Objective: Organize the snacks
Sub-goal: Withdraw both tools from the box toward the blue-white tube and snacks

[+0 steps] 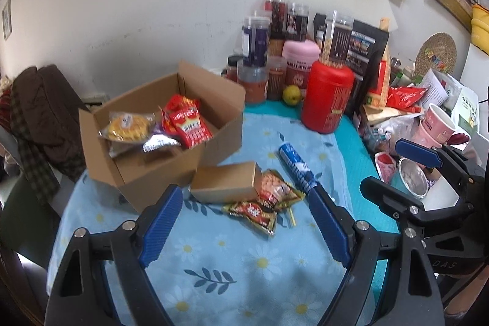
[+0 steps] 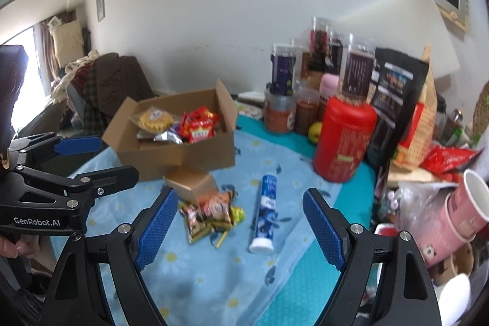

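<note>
An open cardboard box on the blue flowered cloth holds several snack packets, red and yellow ones on top. In front of it lie a small brown carton, a heap of snack packets and a blue tube with a white cap. My left gripper hangs open above the cloth, just short of the packets. My right gripper is open too, with the packets and the tube seen between its fingers, further off. Each gripper shows in the other's view, the right one and the left one.
Jars, a red canister, a pink-lidded tub and a yellow-green fruit crowd the table's back. Paper cups, a metal bowl and bags fill the right side. A chair with dark clothes stands left.
</note>
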The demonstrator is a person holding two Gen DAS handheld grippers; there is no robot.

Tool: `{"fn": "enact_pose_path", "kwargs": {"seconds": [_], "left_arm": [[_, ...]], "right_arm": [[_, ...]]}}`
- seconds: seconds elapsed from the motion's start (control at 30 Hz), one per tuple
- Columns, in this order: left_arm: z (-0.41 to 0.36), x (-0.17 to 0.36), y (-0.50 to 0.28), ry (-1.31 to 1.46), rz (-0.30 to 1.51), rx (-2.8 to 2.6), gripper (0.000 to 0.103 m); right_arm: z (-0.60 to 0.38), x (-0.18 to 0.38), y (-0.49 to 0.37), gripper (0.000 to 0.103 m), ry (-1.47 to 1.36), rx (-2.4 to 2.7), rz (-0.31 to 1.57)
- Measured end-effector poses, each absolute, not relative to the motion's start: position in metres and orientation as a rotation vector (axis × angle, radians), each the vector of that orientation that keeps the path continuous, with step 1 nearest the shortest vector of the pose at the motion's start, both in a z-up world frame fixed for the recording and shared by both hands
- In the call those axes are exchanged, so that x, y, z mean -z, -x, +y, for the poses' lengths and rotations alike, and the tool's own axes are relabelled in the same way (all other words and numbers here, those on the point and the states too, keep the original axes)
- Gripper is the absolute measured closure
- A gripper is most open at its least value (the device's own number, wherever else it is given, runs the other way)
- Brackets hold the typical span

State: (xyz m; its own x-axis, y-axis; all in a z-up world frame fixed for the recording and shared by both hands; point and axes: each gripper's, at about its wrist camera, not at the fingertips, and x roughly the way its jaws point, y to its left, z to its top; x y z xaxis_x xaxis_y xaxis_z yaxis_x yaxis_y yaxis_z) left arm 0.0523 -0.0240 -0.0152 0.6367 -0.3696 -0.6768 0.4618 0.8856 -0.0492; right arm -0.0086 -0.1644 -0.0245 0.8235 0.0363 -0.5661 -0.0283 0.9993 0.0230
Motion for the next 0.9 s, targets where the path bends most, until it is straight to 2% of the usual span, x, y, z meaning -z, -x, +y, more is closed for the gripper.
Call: {"fn": "enact_pose_path", "kwargs": {"seconds": [0.73,0.9], "left_arm": [[-0.064,0.073,-0.138,-0.044,0.835,0.294,0.018],[-0.085,0.084,-0.164,-0.103,0.844,0.246,0.018]], "right_arm": [[-0.205,0.08,-0.041,0.018,-0.033,0.055,0.733],[-0.217,0.093,-0.056,0.018,-0.045,0.066,0.766]]}}
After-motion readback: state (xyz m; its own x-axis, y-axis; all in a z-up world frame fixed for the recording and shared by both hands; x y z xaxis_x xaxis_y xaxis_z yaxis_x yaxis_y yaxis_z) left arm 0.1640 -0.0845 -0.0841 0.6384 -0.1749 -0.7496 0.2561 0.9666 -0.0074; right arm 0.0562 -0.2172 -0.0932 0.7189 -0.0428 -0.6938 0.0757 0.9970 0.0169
